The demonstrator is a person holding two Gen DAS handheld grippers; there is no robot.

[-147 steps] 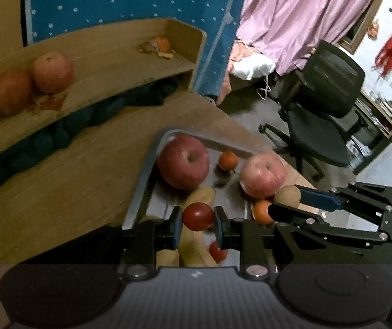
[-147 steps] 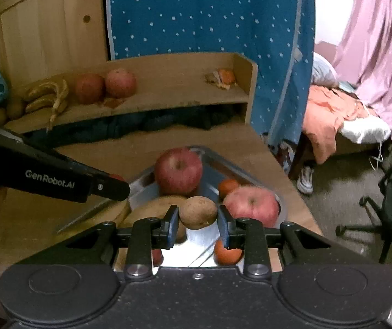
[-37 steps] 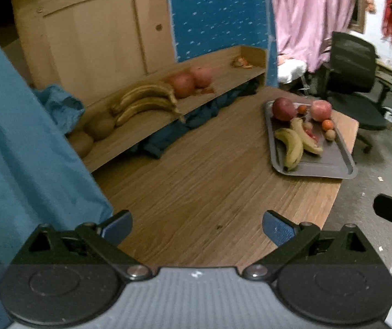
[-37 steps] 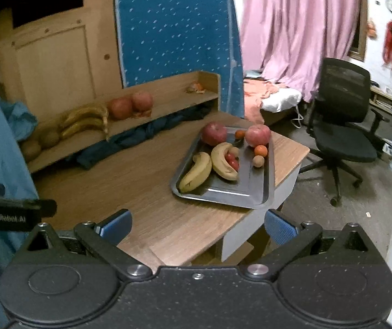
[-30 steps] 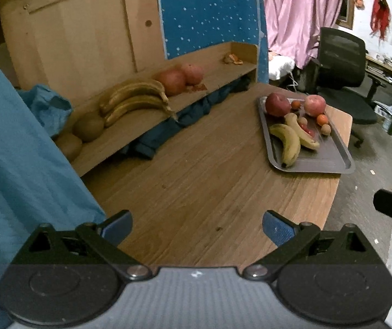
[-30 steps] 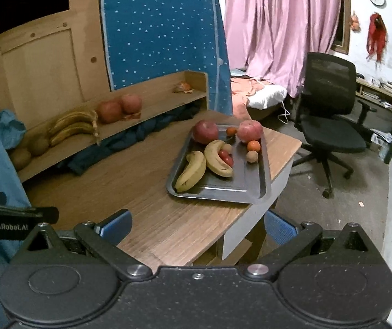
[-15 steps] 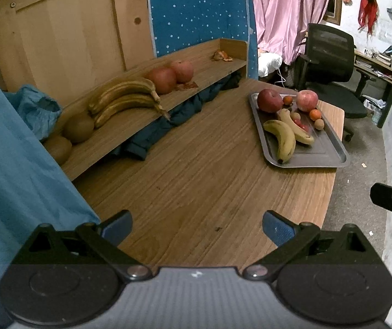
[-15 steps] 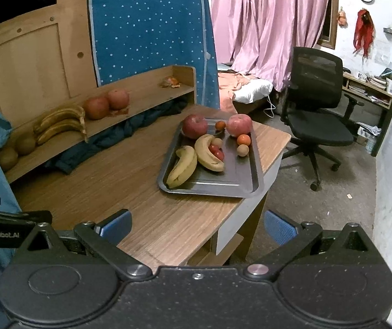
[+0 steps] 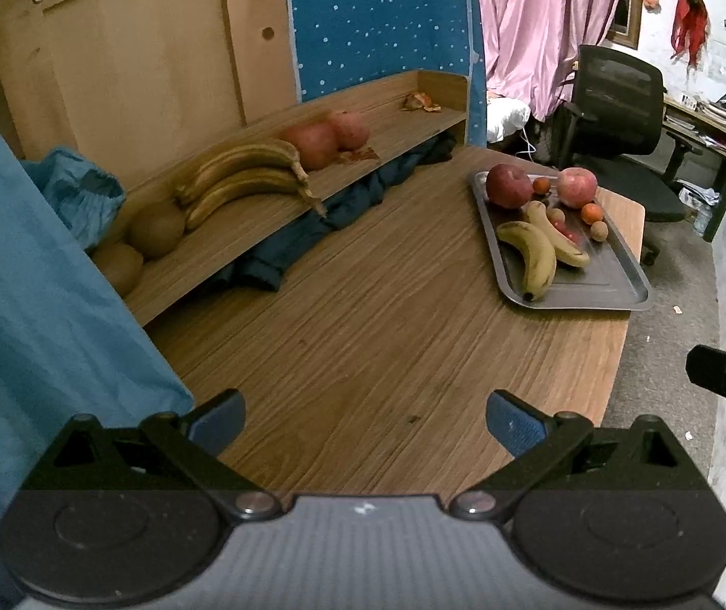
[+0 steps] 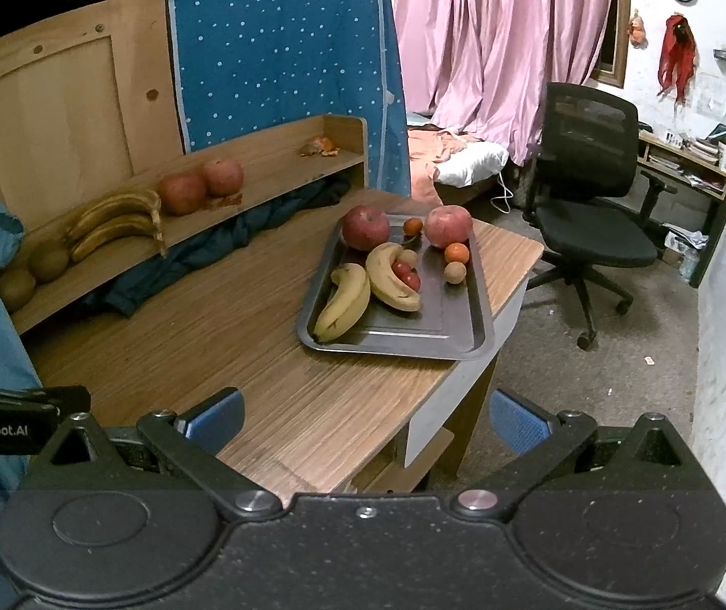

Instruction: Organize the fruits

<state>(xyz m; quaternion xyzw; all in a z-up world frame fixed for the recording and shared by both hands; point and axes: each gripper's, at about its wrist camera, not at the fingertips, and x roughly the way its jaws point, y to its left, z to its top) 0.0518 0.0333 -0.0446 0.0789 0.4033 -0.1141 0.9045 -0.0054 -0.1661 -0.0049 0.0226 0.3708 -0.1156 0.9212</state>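
A: While both claws hang back off the desk, where does the sort stand?

B: Looks mostly done, my read. Tray sits at the desk's 2 o'clock corner in the right wrist view and carries it all: two apples at the 12 o'clock end, two bananas toward 7, small red fruit tucked beside the bananas, oranges and a brownish round fruit along the 3 o'clock side.

A: Anything loose on the desk?

B: Nothing that I can see. Shelf at 10 o'clock has more though: banana bunch, two apples, two brown round fruits, and some peel scraps at the far end. Can't tell whether those count as part of the job.

A: Claws?

B: Left claw: spread wide, nothing between the blue pads, touching nothing, hovering over the near desk edge. Right claw: same, fully spread and empty, over the near desk corner, tray well apart at 12.

A: What's left?

B: If the shelf fruit belongs on the tray, that's the remainder. Otherwise I'd call it finished.
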